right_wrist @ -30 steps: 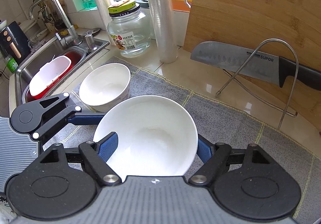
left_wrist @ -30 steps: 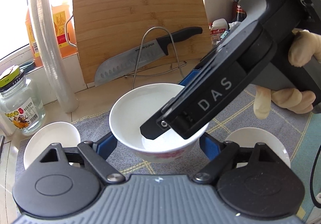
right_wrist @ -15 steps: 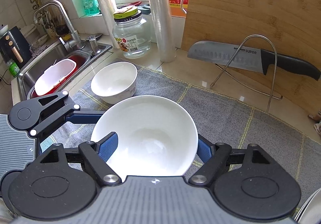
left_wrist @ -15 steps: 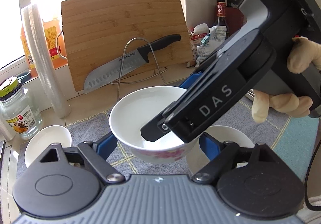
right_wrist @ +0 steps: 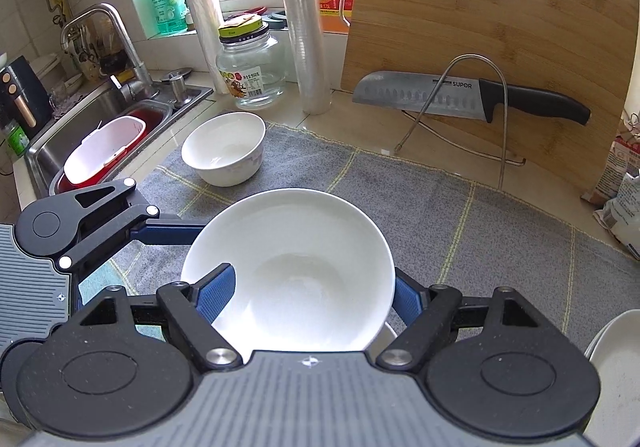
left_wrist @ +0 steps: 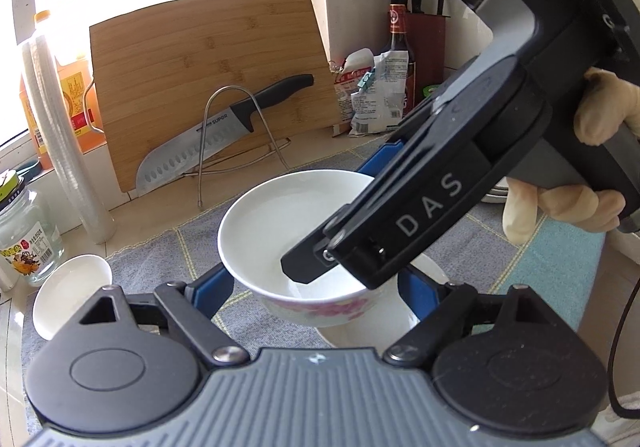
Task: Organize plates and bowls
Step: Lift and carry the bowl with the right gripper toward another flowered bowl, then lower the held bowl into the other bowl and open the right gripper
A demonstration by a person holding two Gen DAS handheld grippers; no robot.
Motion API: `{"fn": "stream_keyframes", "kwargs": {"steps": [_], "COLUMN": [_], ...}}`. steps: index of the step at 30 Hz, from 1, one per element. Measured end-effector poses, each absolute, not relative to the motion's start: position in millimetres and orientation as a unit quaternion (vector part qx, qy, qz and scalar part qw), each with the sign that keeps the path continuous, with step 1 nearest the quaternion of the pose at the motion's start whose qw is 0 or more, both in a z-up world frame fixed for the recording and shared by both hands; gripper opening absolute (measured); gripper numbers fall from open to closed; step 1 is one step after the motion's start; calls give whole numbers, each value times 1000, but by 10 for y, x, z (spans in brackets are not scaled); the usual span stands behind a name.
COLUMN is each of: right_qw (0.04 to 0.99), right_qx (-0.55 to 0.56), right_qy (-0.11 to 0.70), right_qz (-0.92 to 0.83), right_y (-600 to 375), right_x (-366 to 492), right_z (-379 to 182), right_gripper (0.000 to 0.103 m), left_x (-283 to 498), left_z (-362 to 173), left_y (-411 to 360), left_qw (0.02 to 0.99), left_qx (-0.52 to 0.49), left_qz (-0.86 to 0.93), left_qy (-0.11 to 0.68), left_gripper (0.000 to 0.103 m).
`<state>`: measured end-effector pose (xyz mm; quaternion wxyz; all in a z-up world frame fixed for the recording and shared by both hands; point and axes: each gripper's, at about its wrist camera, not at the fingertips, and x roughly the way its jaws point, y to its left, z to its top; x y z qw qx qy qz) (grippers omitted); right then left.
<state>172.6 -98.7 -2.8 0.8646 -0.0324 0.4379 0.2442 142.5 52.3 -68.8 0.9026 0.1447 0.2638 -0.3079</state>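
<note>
A bamboo cutting board (right_wrist: 492,43) leans upright at the back of the desk (right_wrist: 360,119), and a black-handled knife (right_wrist: 468,95) lies across a wire stand (right_wrist: 472,103) in front of it. Left of the board stand a roll of cling film (right_wrist: 304,31) and a glass jar (right_wrist: 250,67). A grey checked mat (right_wrist: 460,215) covers the desk. Far left, the sink (right_wrist: 100,119) holds a red-and-white tub (right_wrist: 104,151).

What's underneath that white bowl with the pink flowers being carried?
Below the flowered bowl, a second white bowl sits on the grey mat. Only part of its rim shows; the rest, including its inside, is covered.
</note>
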Motion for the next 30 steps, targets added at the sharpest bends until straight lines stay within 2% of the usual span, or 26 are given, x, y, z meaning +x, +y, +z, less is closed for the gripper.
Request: {"fn": "stream_keyframes", "kwargs": {"steps": [30], "right_qw": [851], "right_qx": [-6], "right_qy": [480], "right_qz": [213], "right_y": [-1221], "right_x": [1555], "right_z": [-346], "right_gripper": [86], "left_x": [1362], "left_z": [-1013], "left_y": [257], "left_qw": [875], "left_qx": [158], "left_qz": [-343], "left_qy": [304], "left_gripper": [88]}}
